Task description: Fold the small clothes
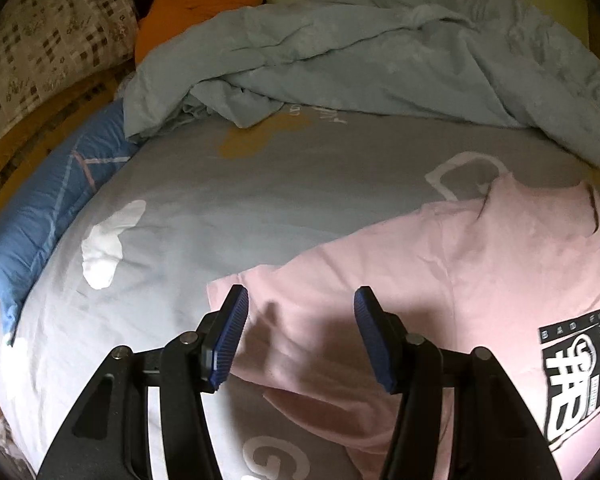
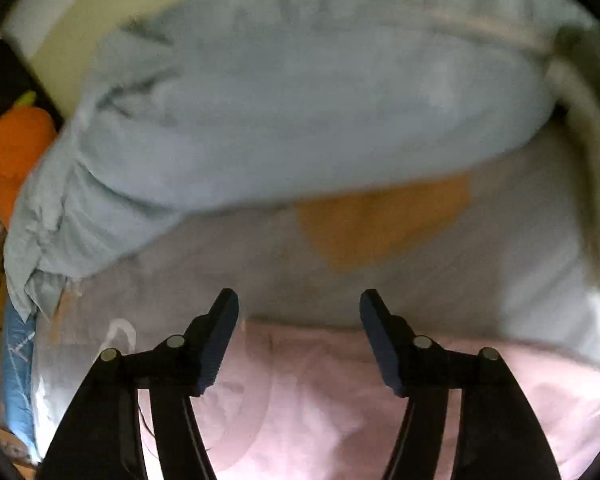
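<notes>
A pink T-shirt (image 1: 440, 280) with a black-and-white print lies flat on the grey bed sheet (image 1: 227, 200), front up. My left gripper (image 1: 301, 300) is open and empty, its blue pads hovering over the shirt's left sleeve. My right gripper (image 2: 298, 300) is open and empty above the upper edge of the pink shirt (image 2: 320, 408); that view is blurred by motion.
A crumpled pale blue quilt (image 1: 360, 52) is heaped across the far side of the bed and also shows in the right wrist view (image 2: 291, 112). A blue pillow (image 1: 55, 208), a patterned pillow (image 1: 39, 40) and an orange plush carrot (image 1: 195, 4) lie at the left.
</notes>
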Motion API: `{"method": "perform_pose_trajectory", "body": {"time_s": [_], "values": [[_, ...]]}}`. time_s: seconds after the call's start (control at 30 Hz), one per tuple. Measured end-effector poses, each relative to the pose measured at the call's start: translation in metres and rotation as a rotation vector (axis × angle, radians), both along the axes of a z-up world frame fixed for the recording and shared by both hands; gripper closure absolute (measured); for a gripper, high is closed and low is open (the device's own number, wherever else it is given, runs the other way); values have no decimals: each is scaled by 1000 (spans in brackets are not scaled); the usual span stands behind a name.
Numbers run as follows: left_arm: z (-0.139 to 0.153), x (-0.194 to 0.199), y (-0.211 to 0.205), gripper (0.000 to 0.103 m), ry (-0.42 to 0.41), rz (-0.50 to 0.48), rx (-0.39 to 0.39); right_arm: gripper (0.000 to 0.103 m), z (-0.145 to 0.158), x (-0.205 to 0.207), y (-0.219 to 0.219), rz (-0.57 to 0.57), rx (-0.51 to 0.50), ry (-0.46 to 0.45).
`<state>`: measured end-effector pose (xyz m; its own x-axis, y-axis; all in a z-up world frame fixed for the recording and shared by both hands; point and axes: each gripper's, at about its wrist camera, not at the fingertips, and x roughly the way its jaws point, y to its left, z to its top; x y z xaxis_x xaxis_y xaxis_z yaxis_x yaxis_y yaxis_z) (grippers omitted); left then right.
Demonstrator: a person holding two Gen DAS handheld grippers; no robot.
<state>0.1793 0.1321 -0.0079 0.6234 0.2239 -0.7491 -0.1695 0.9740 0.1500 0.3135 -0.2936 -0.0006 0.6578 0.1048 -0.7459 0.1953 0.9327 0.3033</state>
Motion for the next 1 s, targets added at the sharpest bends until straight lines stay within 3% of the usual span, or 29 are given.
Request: {"method": "perform_pose_trajectory", "body": {"time_s": [0.1, 0.2, 0.3, 0.47, 0.53, 0.67, 0.77, 0.97, 1.0], "values": [[5, -1, 2, 48, -11, 0, -20, 37, 23, -35, -7, 94, -48, -57], [9, -3, -1, 47, -21, -27, 0, 25, 41, -82, -15, 118, -127, -99], [14, -5, 5, 47, -33, -15, -11, 19, 54, -133, -43, 87, -163, -130], [23, -15, 19, 47, -37, 18, -91, 19, 65, -191, -91, 7, -118, -133], [26, -21, 23, 47, -42, 23, -103, 19, 59, -211, -112, -39, -116, -118], [34, -31, 28, 47, -62, 28, -98, 19, 34, -227, -142, -94, -112, 5], [38, -35, 32, 46, -77, 37, -100, 21, 12, -230, -164, -106, -29, 47], [19, -30, 23, 44, -33, 38, -79, 33, -18, -211, -188, -85, 66, 64], [14, -28, 20, 44, -24, 43, -73, 44, -21, -208, -187, -80, 57, 63]]}}
